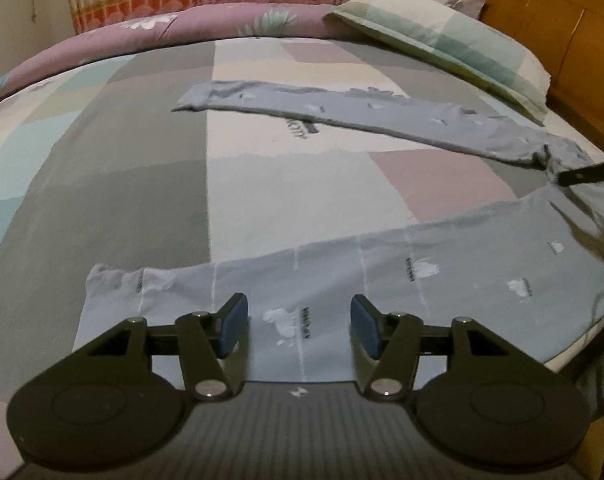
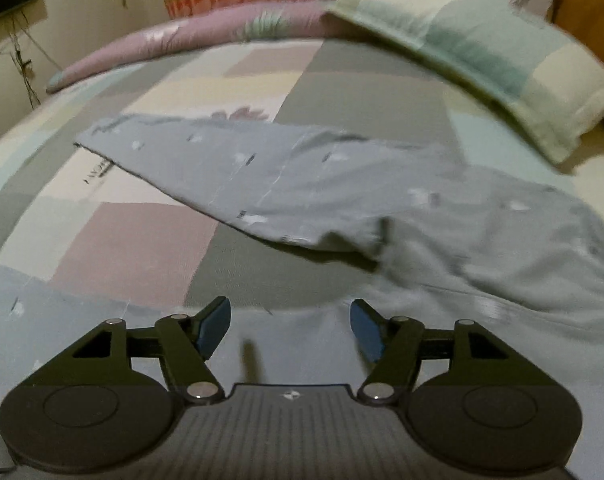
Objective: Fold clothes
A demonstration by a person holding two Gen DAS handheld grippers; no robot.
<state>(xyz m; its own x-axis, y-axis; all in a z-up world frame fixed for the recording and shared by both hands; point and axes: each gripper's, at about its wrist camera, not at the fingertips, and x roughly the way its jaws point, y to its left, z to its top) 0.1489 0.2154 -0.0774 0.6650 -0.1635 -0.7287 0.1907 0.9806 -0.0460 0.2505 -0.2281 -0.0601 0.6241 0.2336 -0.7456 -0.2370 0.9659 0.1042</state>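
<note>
Left hand-held gripper [image 1: 297, 326] hovers wide, empty, over one leg of the grey trousers [image 1: 382, 268] spread on the bed [image 1: 141, 184]; right hand-held gripper [image 2: 289, 330] gapes too, gripping nothing.

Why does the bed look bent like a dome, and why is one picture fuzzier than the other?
Left wrist view: fairly sharp, but the fisheye lens bulges the bed into a dome and darkens the corners; printing on the grey pants is almost legible. Right wrist view: the same bulge, plus smearing across the pants and pillow, probably from movement. Both are dim with a warm indoor cast.
</note>
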